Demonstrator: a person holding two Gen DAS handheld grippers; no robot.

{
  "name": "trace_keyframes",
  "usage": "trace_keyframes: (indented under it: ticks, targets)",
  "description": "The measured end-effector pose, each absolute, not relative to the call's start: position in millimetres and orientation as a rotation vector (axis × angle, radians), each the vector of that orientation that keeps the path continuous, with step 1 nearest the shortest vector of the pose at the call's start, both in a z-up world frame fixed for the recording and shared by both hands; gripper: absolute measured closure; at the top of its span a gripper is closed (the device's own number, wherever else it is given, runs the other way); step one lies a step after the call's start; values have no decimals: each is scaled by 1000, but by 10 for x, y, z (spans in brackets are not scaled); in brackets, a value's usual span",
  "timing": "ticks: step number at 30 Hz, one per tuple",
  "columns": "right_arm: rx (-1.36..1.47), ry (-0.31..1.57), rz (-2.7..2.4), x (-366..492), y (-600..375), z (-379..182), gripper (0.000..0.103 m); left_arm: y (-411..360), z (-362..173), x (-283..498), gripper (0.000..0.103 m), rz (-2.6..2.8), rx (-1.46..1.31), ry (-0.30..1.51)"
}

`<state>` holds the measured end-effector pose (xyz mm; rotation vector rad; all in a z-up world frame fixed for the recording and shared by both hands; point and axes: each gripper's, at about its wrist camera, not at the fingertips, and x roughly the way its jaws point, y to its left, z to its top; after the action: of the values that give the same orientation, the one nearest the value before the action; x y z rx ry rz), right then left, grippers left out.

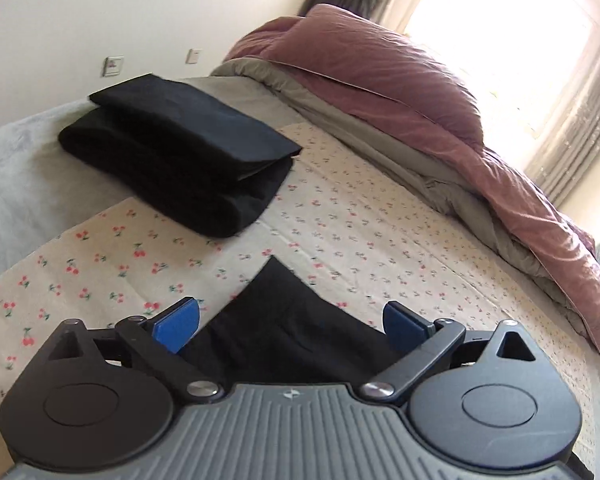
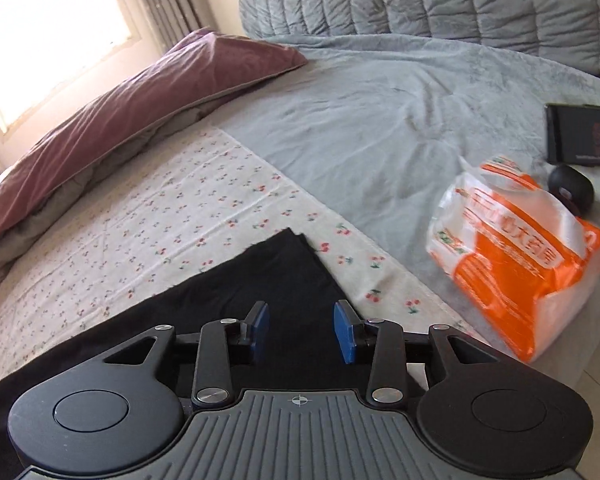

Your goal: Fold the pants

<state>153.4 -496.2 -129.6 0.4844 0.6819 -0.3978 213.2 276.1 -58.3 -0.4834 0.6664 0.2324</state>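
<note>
step: an early fold is judged to be in hand; the black pants (image 2: 284, 280) are being lined up for a grasp, nothing is being lifted.
pants location: lying flat on the cherry-print sheet (image 2: 148, 208), lower centre of the right wrist view, one square corner pointing toward frame centre; the same cloth is being seen as a dark peak in the lower centre of the left wrist view (image 1: 284, 320).
left gripper (image 1: 290, 326): released, blue pads (image 1: 176, 326) spread wide, cloth is lying between and under them but is not being pinched.
right gripper (image 2: 301, 330): released, pads apart, being held just over the pants near their corner; contact with the cloth cannot be told.
done pile: a folded black stack (image 1: 180, 152) is sitting on the sheet at upper left of the left wrist view, well apart from the pants being worked.
next move (judgement): both grippers are to be lowered and clenched on the near edge, then the edge is to be carried over toward the far corner, with both hands kept level so the layers are not being skewed.
clearance: an orange and white plastic bag (image 2: 512, 256) is lying at the right of the right wrist view on the grey blanket (image 2: 380, 120), near the sheet edge; a dark phone (image 2: 580, 136) and a small black round object (image 2: 568, 188) are lying beyond it. The mauve duvet (image 1: 380, 80) is being kept bunched along the upper right of the left wrist view.
risk (judgement): thin dark cloth, only the top layer may be caught.
</note>
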Motion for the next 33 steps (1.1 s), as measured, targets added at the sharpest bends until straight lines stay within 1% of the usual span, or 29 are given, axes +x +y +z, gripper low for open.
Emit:
trace_keyframes:
  ticks: [1,2,3,4,5,6,8,10,13,14,15,17,20,24,29,33]
  targets:
    - [431,705,-327,1794,-4728,-1217,56,2603,-565,2291,6,195,-462,688]
    - [383,729,-263,2011,-4494,-1162,52,2454,-573,2441,6,173,-447,714]
    - [338,748,-209,2208,-4244,-1124,42,2310,-603,2586,6,156,-440,738]
    - [298,763,-167,2384,-3985,-1106,29,2137,-666,2755,6,130,-451,769]
    - [245,794,-110,2591,-3628,-1118,24,2000,-753,2891,6,105,-472,804]
    - [190,833,-45,2744,-3322,-1152,22,1877,-857,3019,7,90,-492,846]
    - [51,882,98,2972,-2656,-1230,22,1676,-1079,3203,7,86,-488,911]
    - [-38,852,221,3090,-2139,-1243,22,1542,-1305,3277,8,87,-471,942]
    - [-67,821,379,3294,-1596,-1294,22,1510,-1728,3288,8,48,-469,1027]
    - [-83,827,419,3373,-1433,-1340,22,1504,-1812,3263,8,46,-452,1018]
    - [-105,830,448,3444,-1296,-1387,22,1475,-1823,3237,8,39,-418,992]
    - [-139,817,487,3593,-1065,-1480,22,1348,-1798,3221,8,14,-315,1002]
    - [-96,815,541,3838,-848,-1622,22,1270,-1828,3134,8,-2,-248,982]
    - [-80,886,631,4017,-714,-1804,22,1170,-1813,3066,8,-7,-170,974]
    - [-266,837,871,3659,-767,-1678,20,1276,-1772,3059,8,-25,-223,971]
    - [-324,816,974,3427,-819,-1506,21,1270,-1768,3039,8,-25,-235,967]
